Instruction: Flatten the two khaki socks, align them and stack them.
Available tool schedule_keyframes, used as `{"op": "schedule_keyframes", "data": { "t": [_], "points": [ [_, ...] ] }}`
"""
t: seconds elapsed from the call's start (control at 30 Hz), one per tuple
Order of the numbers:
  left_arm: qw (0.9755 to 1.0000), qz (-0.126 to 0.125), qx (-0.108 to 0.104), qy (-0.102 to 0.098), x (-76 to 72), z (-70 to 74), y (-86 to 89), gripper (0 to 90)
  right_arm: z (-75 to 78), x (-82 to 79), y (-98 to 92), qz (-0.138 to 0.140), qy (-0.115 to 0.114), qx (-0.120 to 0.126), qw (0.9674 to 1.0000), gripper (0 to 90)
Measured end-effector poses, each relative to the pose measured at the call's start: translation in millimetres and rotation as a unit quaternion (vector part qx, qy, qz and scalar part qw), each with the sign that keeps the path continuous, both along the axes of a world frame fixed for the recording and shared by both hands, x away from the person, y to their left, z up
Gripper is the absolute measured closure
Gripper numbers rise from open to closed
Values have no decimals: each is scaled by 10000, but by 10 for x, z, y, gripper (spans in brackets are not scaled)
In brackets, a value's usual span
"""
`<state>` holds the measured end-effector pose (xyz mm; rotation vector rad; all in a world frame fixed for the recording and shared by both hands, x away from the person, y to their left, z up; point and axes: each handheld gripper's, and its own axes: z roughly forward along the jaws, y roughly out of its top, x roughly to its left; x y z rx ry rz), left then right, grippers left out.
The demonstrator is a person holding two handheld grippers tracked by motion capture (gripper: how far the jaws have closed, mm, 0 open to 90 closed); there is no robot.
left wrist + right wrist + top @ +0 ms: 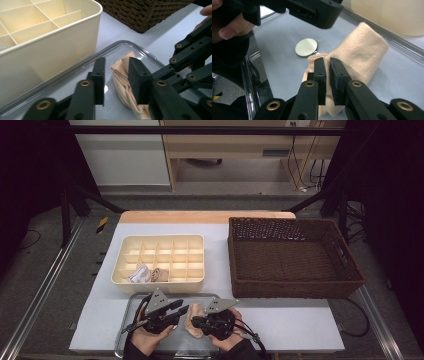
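Both grippers working one peach sock on the clear tray

The peach sock [194, 319] is lying in the clear tray [126, 316] right at the near edge of the table, just in front of the cream divider box [195, 240], with the brown wicker basket [295, 255] sitting off to the right. The right gripper [327, 75] is pinching the sock's edge, its jaws nearly together with a thin fold of fabric caught between them. The left gripper [115, 75] is sitting partly open, its jaws standing either side of the sock's other end without squeezing it. Two rolled socks [149, 274] are already sitting in the box's near-left compartments.
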<state>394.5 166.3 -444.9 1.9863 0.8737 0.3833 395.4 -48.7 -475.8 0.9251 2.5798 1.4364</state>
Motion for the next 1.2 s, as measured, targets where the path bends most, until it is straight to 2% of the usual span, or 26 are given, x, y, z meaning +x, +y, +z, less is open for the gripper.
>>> {"op": "schedule_keyframes", "data": {
  "t": [0.07,0.2,0.27,0.37,0.53,0.67,0.87,1.03,1.2],
  "points": [
    [10000,-21,51,17,-13,-6,-24,617,0,-2,1,4,-13,3,10000,843],
    [10000,-14,6,39,-46,12,-5,573,0,-4,1,-14,-4,7,10000,843],
    [9999,30,87,52,-73,55,28,556,-1,-5,0,-3,-26,3,10000,843],
    [9997,-34,-207,126,-116,147,114,541,-3,-8,1,-7,-50,-8,10000,843],
    [10000,-11,-72,49,-47,248,80,527,-2,-10,1,9,-71,-24,10000,842],
    [9998,-132,145,69,93,192,-88,515,-4,-6,2,22,-71,-10,10000,842],
    [9993,-276,224,146,225,37,-229,507,-9,-13,9,31,-106,-1,9999,842],
    [9986,-356,340,214,256,-28,-264,492,-8,-17,11,34,-91,2,10000,841],
    [9981,-248,457,332,298,-103,-224,493,-6,-17,6,47,-85,8,10000,840]
  ]
}}
